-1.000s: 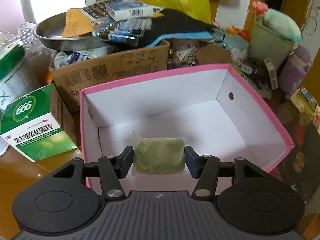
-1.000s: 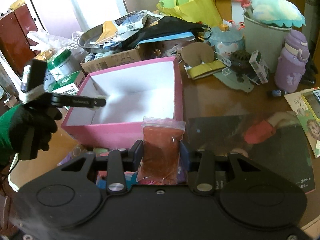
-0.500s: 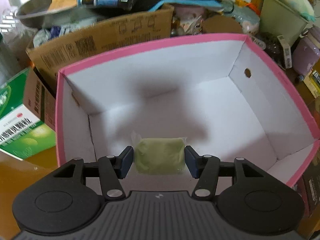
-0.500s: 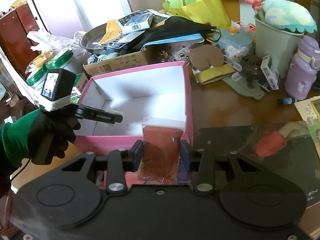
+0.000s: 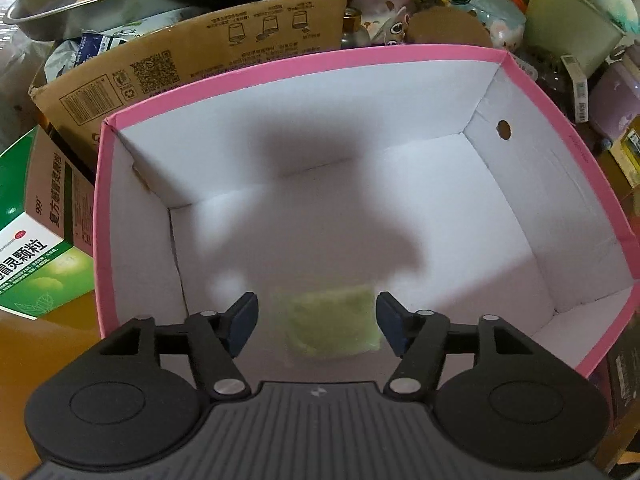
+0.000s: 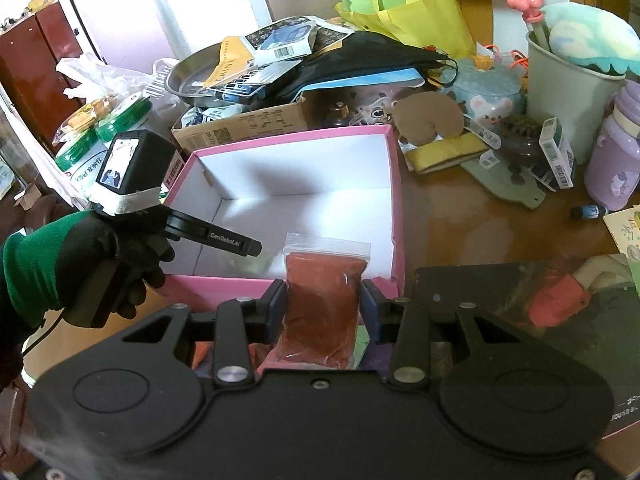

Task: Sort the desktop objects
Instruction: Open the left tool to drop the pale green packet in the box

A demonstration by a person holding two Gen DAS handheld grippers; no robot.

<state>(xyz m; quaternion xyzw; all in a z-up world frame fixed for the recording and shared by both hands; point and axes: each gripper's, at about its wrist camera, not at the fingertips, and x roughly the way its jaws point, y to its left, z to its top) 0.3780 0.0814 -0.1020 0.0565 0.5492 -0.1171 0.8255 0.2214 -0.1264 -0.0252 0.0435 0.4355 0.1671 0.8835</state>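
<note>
Left gripper (image 5: pixel 316 322) hangs inside the pink-rimmed white cardboard box (image 5: pixel 540 92), fingers spread wide, and the small clear pouch of pale green powder (image 5: pixel 330 322), blurred, sits loose between them over the box floor near the six o'clock wall. Right gripper (image 6: pixel 323 306) is clamped on the clear zip bag of red-brown powder (image 6: pixel 322 292), long axis running twelve to six. From it, the box opening lies at eleven o'clock, just beyond the near wall.
</note>
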